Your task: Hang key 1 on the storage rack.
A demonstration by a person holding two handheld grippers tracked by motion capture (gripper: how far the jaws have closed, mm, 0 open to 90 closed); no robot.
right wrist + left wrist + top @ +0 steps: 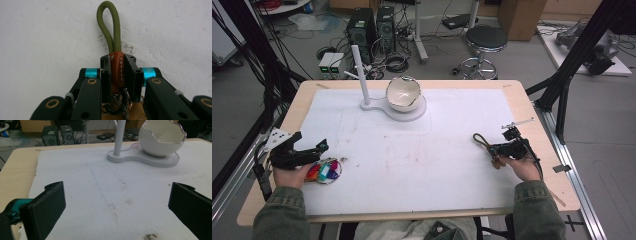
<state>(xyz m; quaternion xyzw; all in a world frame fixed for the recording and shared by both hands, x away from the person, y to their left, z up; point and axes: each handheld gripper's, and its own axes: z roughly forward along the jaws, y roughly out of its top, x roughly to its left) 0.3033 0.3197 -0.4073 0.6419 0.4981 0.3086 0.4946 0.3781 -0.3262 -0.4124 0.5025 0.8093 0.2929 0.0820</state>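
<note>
At the desk's right side, the right claw pinched a keychain strap by its leather tab, loop projecting forward, likely for hanging on the stand; the left claw gaped empty.

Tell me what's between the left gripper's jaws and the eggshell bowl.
Nothing: the left gripper view shows bare, lightly stained white mat running up to the eggshell bowl on its white stand.

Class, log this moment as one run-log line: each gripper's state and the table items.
left gripper: open, above colourful item | right gripper: shut on keychain strap | eggshell bowl: on white stand, untouched
</note>
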